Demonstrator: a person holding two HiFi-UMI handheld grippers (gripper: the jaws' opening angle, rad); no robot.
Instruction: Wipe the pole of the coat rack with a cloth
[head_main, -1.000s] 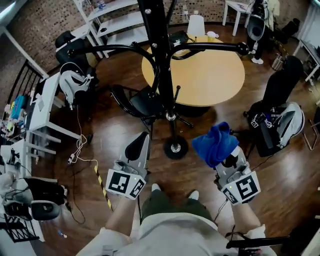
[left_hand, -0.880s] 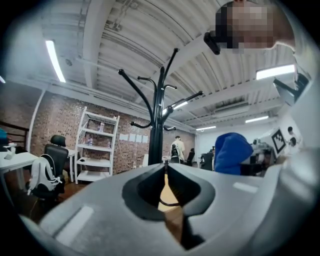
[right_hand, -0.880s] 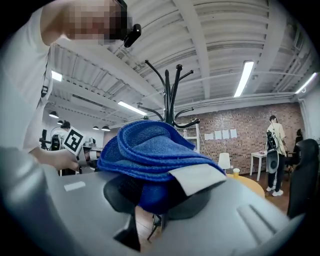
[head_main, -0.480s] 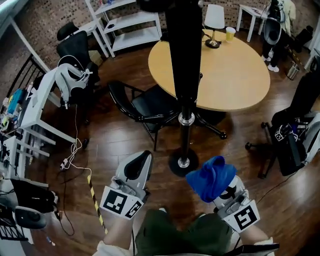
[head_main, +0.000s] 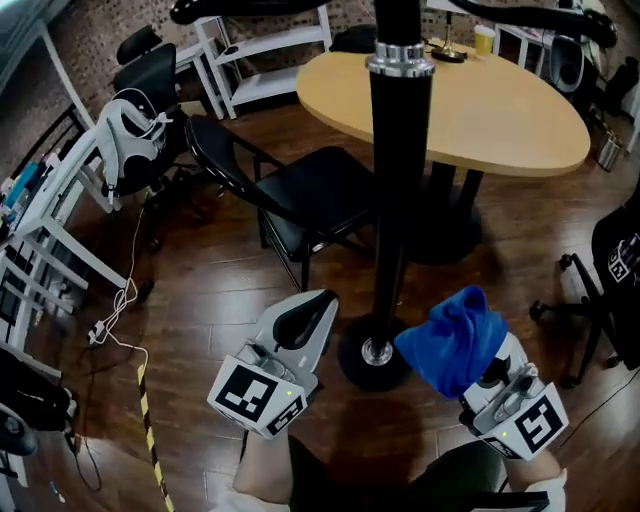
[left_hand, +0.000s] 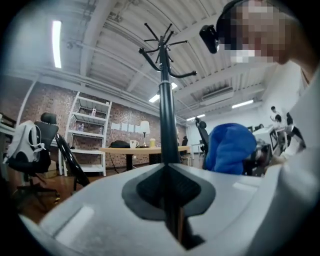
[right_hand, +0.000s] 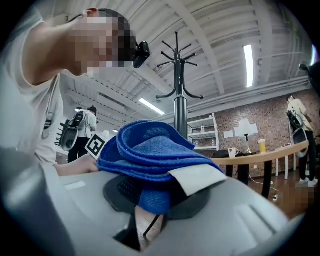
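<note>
From where I stand, the person's two tools sit low, either side of the coat rack's pole (head_main: 398, 190). The left gripper (head_main: 320, 303) is just to the left of the pole's round base (head_main: 372, 352), close to it but not touching. Its jaws are pressed together with nothing between them.

The right gripper (right_hand: 150, 220) is just to the right of that base, its jaws clamped on a bunched blue cloth (head_main: 452, 338). The cloth sticks up from the jaw tips, near the pole's foot but apart from it.

The pole itself rises black and upright from the base, with a shiny metal collar (head_main: 400, 58) high up.

Left of the pole and a little behind it stands a black folding chair (head_main: 305, 195). Behind the pole is a round wooden table (head_main: 500, 110), with a yellow cup (head_main: 485, 38) at its far side. Farther back, left of the pole, is a white shelf unit (head_main: 265, 60) against the brick wall.
</note>
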